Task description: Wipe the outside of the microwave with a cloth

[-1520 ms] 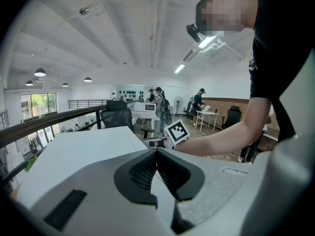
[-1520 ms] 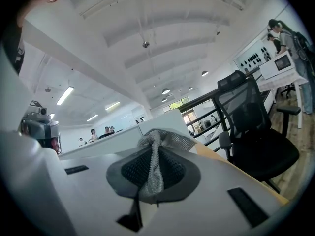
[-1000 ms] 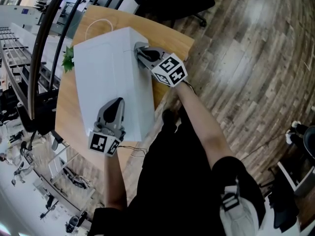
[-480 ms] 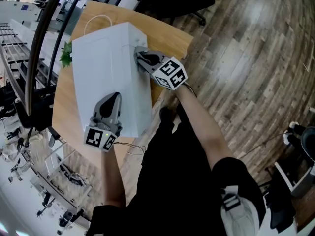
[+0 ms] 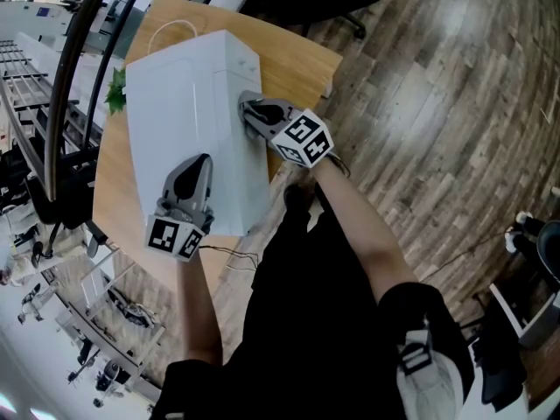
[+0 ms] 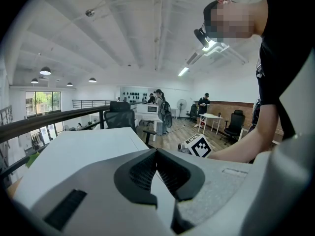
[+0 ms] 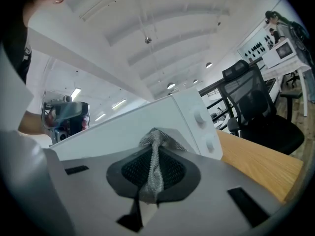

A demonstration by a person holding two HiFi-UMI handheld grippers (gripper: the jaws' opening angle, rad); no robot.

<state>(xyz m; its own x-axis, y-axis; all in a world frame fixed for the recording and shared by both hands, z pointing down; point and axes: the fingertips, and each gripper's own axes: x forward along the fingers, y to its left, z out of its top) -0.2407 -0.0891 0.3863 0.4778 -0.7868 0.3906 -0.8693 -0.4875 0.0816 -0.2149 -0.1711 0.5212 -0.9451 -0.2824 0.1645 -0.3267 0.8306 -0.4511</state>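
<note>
The right gripper (image 5: 248, 108) pinches a grey cloth (image 7: 155, 156) against the microwave (image 5: 188, 103) (which sits on a wooden table (image 5: 297, 64)); the left gripper (image 5: 200, 162), jaws together and empty, rests on its top

Right tongs (image 5: 248, 108) with cloth (image 7: 154, 167) shifted along the microwave (image 5: 179, 103) side.
Over the last second the tongs, closed on the grey mesh cloth, slid away from the far top corner and now sit nearer the middle of the white side wall.
</note>
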